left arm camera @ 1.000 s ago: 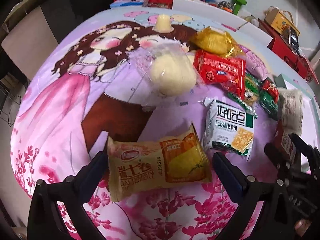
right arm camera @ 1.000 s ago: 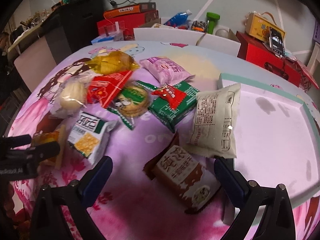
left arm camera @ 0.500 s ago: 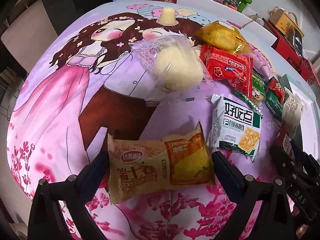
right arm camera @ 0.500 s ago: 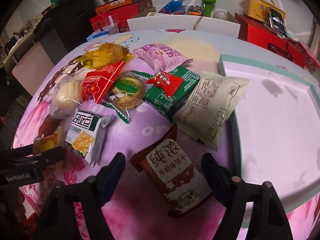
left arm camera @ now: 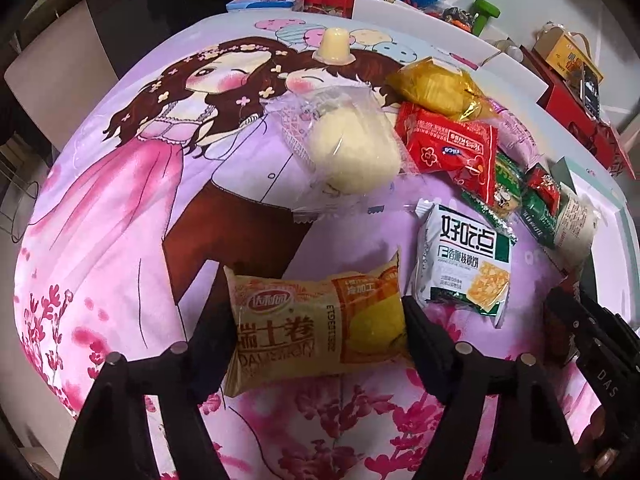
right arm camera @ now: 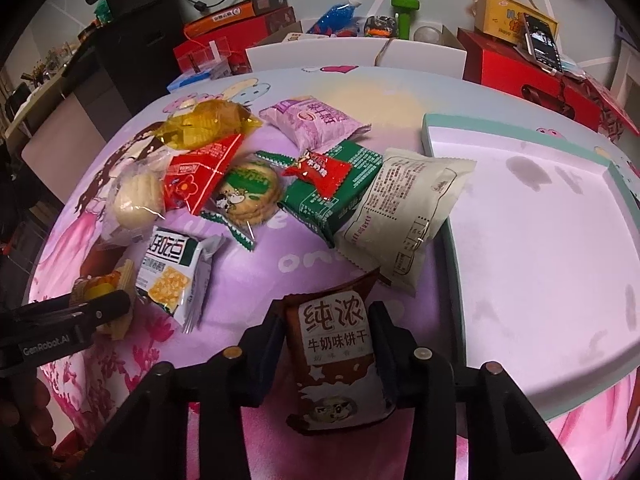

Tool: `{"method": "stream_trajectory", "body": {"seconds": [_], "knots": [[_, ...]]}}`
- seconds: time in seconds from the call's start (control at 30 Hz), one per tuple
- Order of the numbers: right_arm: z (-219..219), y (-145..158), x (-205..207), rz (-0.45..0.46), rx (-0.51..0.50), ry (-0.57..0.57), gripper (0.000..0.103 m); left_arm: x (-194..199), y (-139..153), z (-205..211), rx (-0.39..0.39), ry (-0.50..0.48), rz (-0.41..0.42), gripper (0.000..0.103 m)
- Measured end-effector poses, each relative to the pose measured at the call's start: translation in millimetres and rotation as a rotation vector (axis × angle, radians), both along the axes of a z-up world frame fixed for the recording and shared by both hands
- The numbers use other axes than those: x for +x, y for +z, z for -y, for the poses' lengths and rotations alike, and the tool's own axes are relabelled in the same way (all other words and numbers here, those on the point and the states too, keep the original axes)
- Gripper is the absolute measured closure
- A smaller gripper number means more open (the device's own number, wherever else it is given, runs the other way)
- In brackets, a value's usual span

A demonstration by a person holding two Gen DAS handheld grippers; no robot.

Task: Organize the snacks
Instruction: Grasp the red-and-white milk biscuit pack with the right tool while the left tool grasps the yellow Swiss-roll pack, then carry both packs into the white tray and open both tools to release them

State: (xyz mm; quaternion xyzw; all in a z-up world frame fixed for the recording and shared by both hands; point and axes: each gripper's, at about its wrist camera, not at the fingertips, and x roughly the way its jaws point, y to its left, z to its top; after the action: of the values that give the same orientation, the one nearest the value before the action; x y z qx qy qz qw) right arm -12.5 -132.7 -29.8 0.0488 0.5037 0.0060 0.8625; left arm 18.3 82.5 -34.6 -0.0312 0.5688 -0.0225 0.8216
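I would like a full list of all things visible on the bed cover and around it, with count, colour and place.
swiss roll pack: 1, orange-yellow, between left gripper's fingers
milk biscuit pack: 1, brown, between right gripper's fingers
cracker pack: 1, white-green, near left
bun: 1, pale, clear wrap
red pack: 1, beside bun
gold pack: 1, far left
round cookies: 1 pack, centre
green pack: 1, under small red candy
purple pack: 1, far centre
cream pack: 1, against tray
jelly cup: 1, yellow, far
tray: 1, mint-rimmed, right
left gripper: closing
right gripper: closing
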Motion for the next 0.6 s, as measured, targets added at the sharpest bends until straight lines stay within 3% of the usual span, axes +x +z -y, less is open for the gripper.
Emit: {"method": "stream_trajectory", "body": {"seconds": [0.4, 0.6], "knots": [[4, 37, -8, 0.099, 0.079, -0.019, 0.06, -6, 34, 16, 0.03, -0.016, 0.08, 0.026], [27, 60, 1, 0.162, 0.036, -0.098, 0.06, 17, 59, 53, 0.028, -0.099, 0.117, 0.026]]}}
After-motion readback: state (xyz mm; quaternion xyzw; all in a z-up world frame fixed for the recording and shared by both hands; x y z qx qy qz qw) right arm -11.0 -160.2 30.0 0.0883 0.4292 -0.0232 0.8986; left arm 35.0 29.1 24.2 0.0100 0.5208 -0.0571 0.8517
